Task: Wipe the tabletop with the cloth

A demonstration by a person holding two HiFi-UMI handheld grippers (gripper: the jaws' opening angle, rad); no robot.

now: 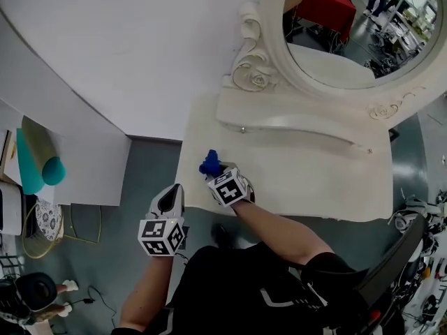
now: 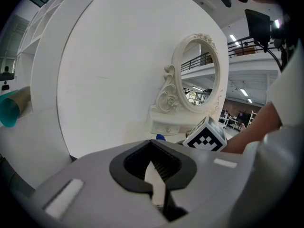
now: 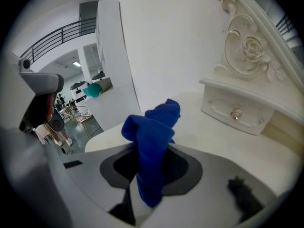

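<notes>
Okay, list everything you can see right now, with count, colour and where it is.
cloth: one, blue, bunched in the right claw, over the tabletop's front left corner
tabletop: one, cream, centre
mirror: one, oval, carved cream frame, at the tabletop's back
drawer: one, cream, below the mirror
roll: one, teal and tan, far left
chair: one, black, lower right
right claw: one, grey, shut on the cloth
left claw: one, grey, looks shut and empty, beside the tabletop's front left corner
</notes>
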